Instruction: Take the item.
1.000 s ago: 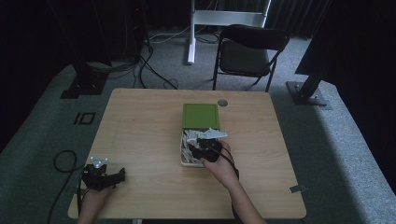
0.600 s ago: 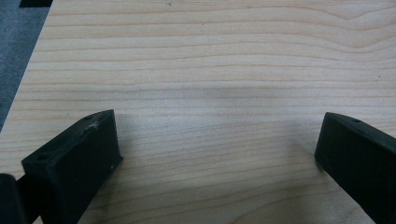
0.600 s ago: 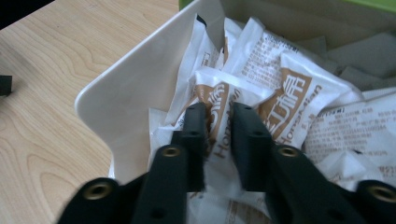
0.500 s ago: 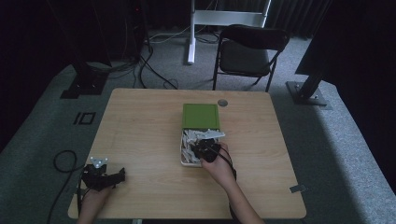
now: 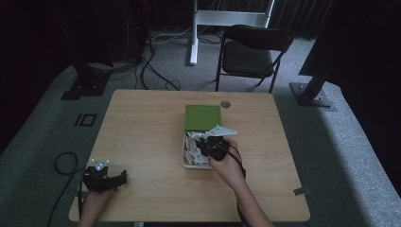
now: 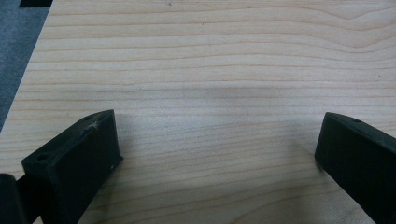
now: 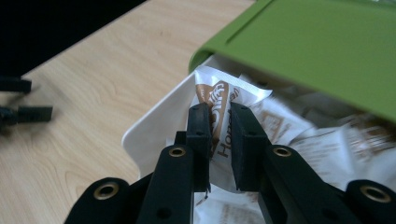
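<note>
A white box [image 5: 183, 157] with several white sachets printed in brown stands mid-table, its green lid [image 5: 203, 117] lying across its far end. My right gripper [image 5: 204, 144] is over the box. In the right gripper view the jaws [image 7: 220, 123] are shut on one sachet [image 7: 219, 95], pinched upright between the pads just under the green lid [image 7: 317, 42] and beside the box wall [image 7: 149, 130]. My left gripper [image 5: 124, 177] rests near the table's front left corner. In the left gripper view it [image 6: 217, 149] is open over bare wood.
A small grey round cap [image 5: 225, 104] lies on the table behind the lid. Beyond the far edge stand a black folding chair [image 5: 250, 52] and a white stand [image 5: 194, 33]. A cable [image 5: 61, 163] loops on the floor at the left.
The right gripper has lifted slightly over the box with the sachet between its jaws. The left gripper has stayed where it was.
</note>
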`<state>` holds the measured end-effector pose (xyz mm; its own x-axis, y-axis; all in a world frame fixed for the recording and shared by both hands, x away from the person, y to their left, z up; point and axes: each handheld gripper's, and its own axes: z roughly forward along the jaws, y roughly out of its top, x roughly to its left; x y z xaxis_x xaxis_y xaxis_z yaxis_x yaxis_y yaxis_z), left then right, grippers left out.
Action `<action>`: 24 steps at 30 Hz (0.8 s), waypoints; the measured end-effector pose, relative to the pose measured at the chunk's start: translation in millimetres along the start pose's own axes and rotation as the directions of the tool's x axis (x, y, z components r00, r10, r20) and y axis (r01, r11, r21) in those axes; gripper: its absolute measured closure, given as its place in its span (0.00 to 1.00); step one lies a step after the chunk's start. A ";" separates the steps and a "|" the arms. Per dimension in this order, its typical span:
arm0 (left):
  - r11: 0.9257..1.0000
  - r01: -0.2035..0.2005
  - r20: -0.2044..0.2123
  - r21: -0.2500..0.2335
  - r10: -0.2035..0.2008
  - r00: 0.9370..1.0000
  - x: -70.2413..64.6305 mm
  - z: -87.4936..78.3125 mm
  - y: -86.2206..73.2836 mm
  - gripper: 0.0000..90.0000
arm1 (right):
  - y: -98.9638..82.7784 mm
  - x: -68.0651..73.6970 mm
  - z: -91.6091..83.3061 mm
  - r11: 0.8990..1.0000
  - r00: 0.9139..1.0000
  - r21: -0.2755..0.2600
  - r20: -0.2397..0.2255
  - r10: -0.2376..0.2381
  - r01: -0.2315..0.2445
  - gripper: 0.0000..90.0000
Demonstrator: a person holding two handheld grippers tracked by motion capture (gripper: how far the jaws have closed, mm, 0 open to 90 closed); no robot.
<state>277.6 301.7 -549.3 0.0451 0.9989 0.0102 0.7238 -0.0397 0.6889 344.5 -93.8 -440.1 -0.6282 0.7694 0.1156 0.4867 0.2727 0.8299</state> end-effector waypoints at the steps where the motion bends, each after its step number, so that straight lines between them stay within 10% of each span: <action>1: 1.000 0.000 0.000 0.000 0.000 1.000 0.0 0.0 0.0 0.01 | 1.8 -1.1 -3.1 1.000 1.000 -0.004 0.005 -0.004 0.004 0.88; 24: 1.000 -0.002 0.000 0.001 0.002 1.000 0.1 -0.1 0.0 0.01 | 0.4 -67.8 -38.2 0.995 0.974 -0.089 0.218 0.060 -0.041 0.88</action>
<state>277.5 301.7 -549.3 0.0461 0.9989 0.0113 0.7244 -0.0412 0.6881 364.0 -167.9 -426.7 -0.4501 0.8919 0.0431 0.4563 0.1883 0.8697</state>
